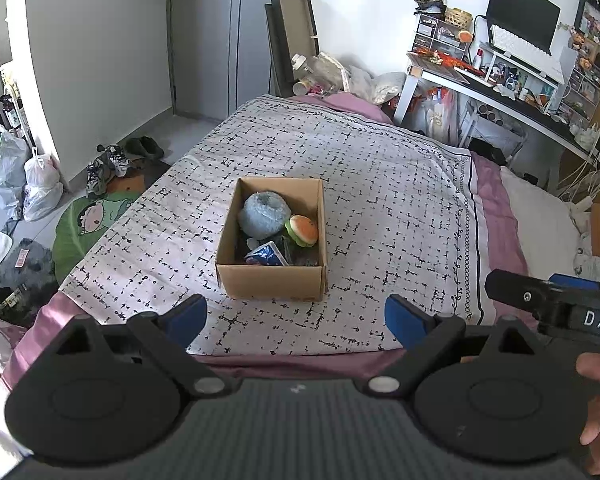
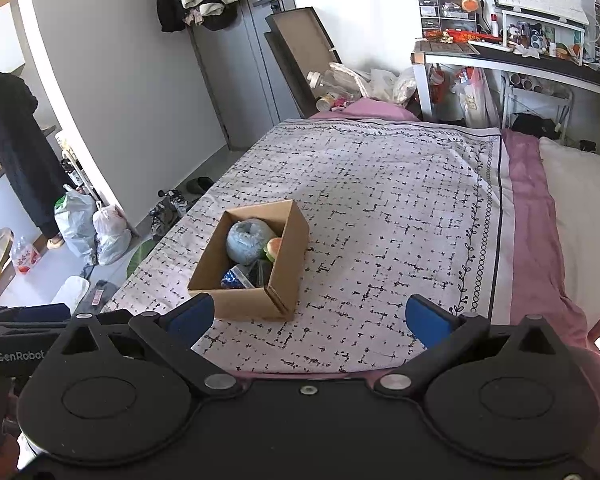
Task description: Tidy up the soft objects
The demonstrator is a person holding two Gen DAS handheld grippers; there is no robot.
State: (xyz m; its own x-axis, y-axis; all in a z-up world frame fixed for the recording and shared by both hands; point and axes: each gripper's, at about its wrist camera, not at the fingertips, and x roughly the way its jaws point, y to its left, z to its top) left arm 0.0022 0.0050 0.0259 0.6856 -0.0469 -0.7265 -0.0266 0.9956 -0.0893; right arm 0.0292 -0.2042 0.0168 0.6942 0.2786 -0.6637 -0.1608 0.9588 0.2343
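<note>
Left wrist view shows the bed [image 1: 380, 168] carrying a cardboard box [image 1: 272, 280] already holding a blue plush [image 1: 264, 216] and burger toy [image 1: 302, 230]. Left gripper [image 1: 296, 316] and right gripper [image 2: 310, 320] hang spread, empty; a careless reach could tip the light box.
</note>
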